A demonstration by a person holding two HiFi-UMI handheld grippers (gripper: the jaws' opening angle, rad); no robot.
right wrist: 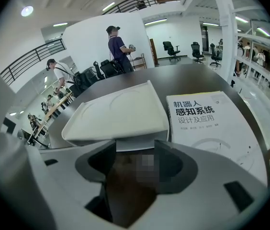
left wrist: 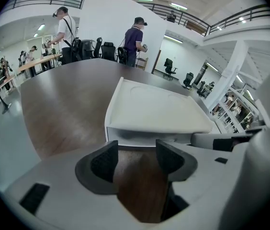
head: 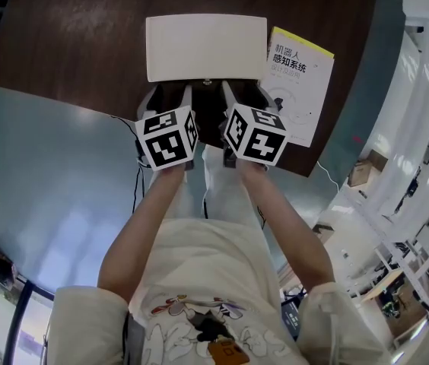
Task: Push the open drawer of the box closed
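A flat white box (head: 206, 47) lies on the dark wooden table (head: 70, 44). Its drawer front (right wrist: 135, 143) sticks out a little under the lid on the near side, and a small knob (head: 207, 81) shows at the middle of that edge. My left gripper (head: 170, 96) is open, its tips just short of the box's front left; bare table shows between its fingers (left wrist: 105, 159). My right gripper (head: 243, 93) is open too, right in front of the drawer front. Seen through each gripper's own view, the left gripper (left wrist: 136, 157) and right gripper (right wrist: 135, 163) hold nothing.
A white and yellow book (head: 298, 82) lies flat on the table just right of the box. The table's near edge (head: 123, 116) runs under my grippers. People stand by chairs far behind the table (left wrist: 135, 37). Open floor lies to the left.
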